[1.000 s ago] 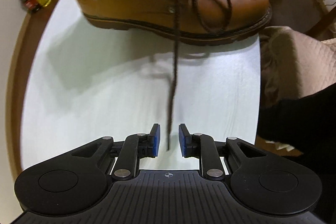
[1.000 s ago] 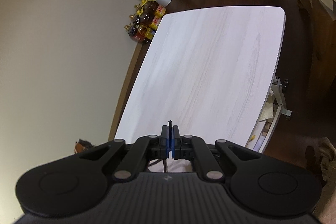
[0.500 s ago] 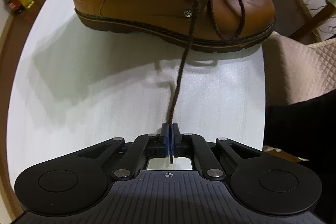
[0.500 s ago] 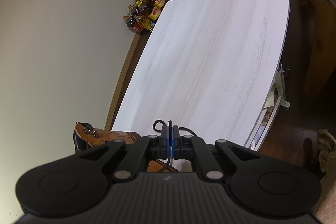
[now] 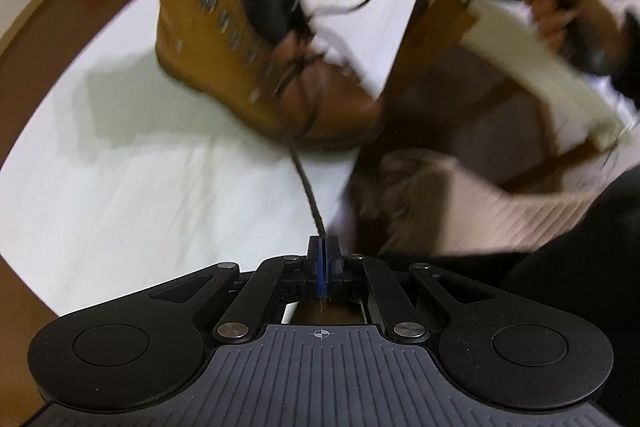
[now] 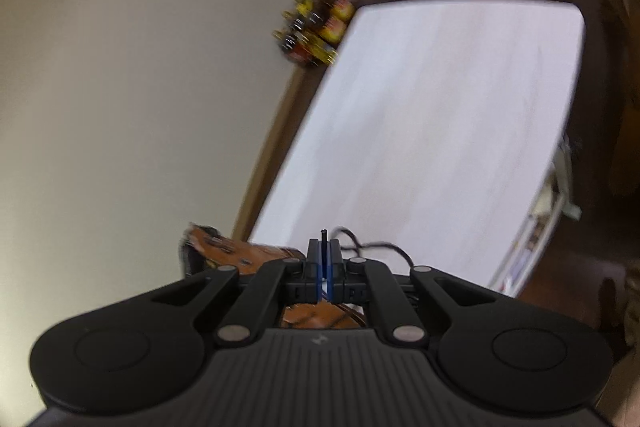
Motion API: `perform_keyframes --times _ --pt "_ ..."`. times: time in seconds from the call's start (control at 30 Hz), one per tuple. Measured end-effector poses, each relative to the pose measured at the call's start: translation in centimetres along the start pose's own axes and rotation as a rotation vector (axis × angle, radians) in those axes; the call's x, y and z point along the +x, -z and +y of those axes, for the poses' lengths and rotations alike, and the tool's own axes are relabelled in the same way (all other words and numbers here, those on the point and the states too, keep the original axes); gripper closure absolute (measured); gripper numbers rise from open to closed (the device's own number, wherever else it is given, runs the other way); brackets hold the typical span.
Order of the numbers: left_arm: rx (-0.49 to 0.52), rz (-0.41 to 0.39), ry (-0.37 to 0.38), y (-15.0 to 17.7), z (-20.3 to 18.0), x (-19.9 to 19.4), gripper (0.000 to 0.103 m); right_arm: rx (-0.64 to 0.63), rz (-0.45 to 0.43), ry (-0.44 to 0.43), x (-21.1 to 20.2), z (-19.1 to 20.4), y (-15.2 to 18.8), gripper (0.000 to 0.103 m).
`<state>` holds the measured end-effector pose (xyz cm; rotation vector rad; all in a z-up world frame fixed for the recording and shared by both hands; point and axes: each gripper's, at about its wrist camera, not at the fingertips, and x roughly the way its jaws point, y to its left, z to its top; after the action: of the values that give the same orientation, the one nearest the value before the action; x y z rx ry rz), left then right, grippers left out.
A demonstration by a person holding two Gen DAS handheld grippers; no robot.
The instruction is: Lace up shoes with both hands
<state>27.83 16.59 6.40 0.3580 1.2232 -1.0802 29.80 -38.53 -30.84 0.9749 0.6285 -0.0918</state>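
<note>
The white table (image 5: 132, 187) fills most of both views, and on its near corner stands the tan boot (image 5: 224, 39), upright on its sole with the toe turned toward the table's edge; both pictures are smeared by motion, so fine detail of the eyelets cannot be read. From the lower eyelets a dark lace (image 5: 304, 179) runs taut and straight down to the left gripper (image 5: 322, 251), whose jaws are pressed together on that strand with almost no gap between the blue pads. The other end of the lace (image 6: 323, 237) is pinched in the right gripper (image 6: 323, 259), jaws likewise closed on it, with a short stub of the tip standing up past the pads; seen from the left wrist, that gripper is held high and off to the right in the person's hand (image 5: 560, 7), a thin slack curve of lace trailing back to the boot's tongue. The lower eyelets look threaded, the upper ones seem open, though the blur leaves that uncertain. So the step in hand reads as drawing both ends out to snug the crossings — and doing it well probably means pulling the two ends evenly, away from each other and roughly along the line of each eyelet row, so the boot does not tip or skid toward the corner. The left strand is already tight; the right one has slack to take up. Grip pressure should stay firm — a thin round lace can slide between flat pads under tension.
</note>
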Motion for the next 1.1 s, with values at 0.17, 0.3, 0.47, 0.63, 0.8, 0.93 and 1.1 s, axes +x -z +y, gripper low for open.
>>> perform_keyframes --times 0.17,0.3,0.47,0.63,0.8,0.93,1.1 --pt "0.093 -0.093 0.102 1.6 -3.0 -2.9 0.103 -0.001 -0.219 -0.038 -8.7 1.4 1.8 0.100" --pt "0.142 -0.149 0.166 4.3 -4.3 -4.9 0.103 0.024 -0.391 -0.040 -15.8 1.3 7.0 0.100" --pt "0.113 -0.157 0.200 9.5 -5.7 -7.2 0.103 0.105 -0.417 -0.005 -19.2 0.9 15.0 0.100" --pt "0.114 -0.194 0.276 12.9 -8.4 -9.3 0.103 0.104 -0.411 0.017 -21.2 2.1 18.9 0.100" --pt "0.115 -0.223 0.324 14.3 -11.0 -9.0 0.103 0.077 -0.406 0.001 -22.5 3.4 20.3 0.100" --pt "0.121 -0.242 0.337 15.1 -13.2 -8.5 0.103 0.067 -0.436 -0.030 -25.3 4.4 21.1 0.100" --pt "0.070 -0.293 0.252 15.8 -17.0 -8.4 0.103 0.067 -0.464 -0.051 -30.7 3.4 22.0 0.100"
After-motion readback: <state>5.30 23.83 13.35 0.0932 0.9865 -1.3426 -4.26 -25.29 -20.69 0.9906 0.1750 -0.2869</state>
